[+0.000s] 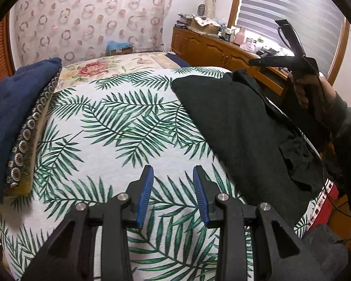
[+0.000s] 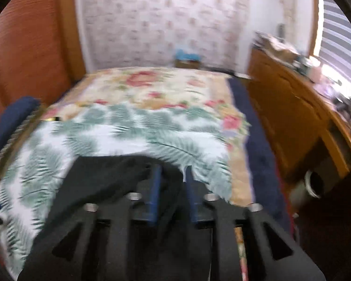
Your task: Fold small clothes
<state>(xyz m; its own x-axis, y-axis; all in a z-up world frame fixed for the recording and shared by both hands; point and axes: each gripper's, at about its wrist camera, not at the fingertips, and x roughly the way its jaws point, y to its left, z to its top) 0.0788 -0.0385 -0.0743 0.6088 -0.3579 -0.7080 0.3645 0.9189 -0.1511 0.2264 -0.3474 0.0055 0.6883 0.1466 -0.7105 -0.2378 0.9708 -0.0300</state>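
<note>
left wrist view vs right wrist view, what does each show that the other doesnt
Only the left wrist view shows the person's right hand on its handle, and the left gripper open over bare leaf-print sheet. Only the right wrist view shows dark fabric between the right gripper's fingers. It is blurred. Both show the sheet, the dark garment, the folded navy pile and the wooden dresser.

Left tool (image 1: pixel 173 194) gapes empty; right tool (image 2: pixel 170 194) pinches dark cloth.
</note>
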